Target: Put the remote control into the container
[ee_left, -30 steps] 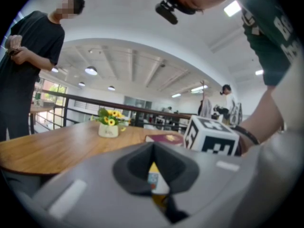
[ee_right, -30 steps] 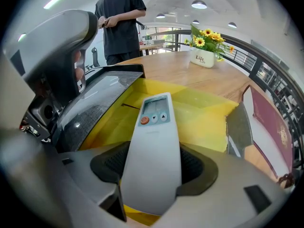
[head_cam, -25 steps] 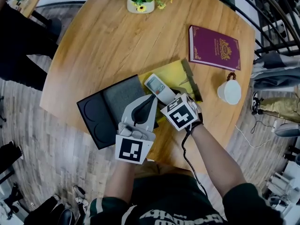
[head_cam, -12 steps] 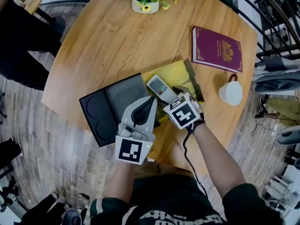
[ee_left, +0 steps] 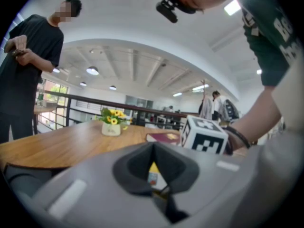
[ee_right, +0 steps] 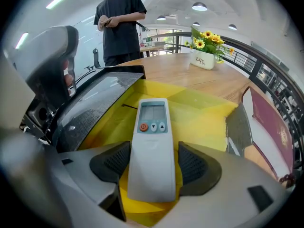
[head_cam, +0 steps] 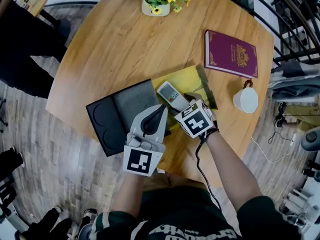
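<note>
White remote control (ee_right: 152, 146) pinched by right gripper (ee_right: 153, 167), yellow container (ee_right: 204, 118) beneath it; smooth casing may slip, miss. Left gripper (ee_left: 153, 148) pressed together.

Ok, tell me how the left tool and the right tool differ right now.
The right tool is shut on the remote, one jaw against each side of it. The left tool has its jaws together with nothing gripped. The right tool reaches over the yellow box, while the left tool lies along the edge of the black lid beside it. Both are grey and aim toward the box.
</note>
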A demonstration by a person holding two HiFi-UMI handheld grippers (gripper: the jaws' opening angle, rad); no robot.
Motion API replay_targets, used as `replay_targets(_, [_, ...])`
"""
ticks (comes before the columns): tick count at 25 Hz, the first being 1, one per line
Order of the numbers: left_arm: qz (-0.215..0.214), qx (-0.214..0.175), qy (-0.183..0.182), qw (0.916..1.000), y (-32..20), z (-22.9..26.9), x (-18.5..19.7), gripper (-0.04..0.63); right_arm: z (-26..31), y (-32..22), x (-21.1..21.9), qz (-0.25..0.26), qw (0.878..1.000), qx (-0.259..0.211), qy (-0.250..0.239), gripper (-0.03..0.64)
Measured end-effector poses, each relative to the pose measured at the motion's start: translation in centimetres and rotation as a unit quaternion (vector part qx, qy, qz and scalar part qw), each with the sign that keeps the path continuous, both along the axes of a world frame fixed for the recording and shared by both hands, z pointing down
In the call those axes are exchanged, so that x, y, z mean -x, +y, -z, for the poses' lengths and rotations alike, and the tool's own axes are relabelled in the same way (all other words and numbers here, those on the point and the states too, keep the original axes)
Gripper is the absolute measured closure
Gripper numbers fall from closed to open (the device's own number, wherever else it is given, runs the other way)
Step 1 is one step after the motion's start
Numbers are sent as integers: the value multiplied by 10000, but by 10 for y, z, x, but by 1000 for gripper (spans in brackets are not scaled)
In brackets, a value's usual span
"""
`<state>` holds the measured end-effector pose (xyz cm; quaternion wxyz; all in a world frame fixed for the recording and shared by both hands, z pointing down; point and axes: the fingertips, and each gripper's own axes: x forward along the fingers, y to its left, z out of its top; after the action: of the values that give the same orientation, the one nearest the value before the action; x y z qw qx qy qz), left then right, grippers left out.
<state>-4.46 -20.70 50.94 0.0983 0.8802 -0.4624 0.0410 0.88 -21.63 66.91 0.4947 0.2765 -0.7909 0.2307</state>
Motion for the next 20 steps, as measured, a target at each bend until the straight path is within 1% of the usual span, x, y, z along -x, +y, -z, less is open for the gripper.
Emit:
replay_targets(6, [55, 16, -35, 10000, 0, 6, 6, 598, 2, 2, 0, 117, 9999, -36, -35, 311])
replay_targets(13, [89, -144, -105, 9998, 0, 24, 14, 598, 10, 5, 5, 200, 9997, -106, -127, 307])
replay_targets(16, [152, -245, -157, 9995, -1, 34, 18, 598, 16, 5, 4, 209, 9995, -182, -120, 307])
replay_targets(20, [133, -309, -219, 9992, 1, 44, 20, 598, 28, 10, 2, 280, 9994, -184, -81, 307])
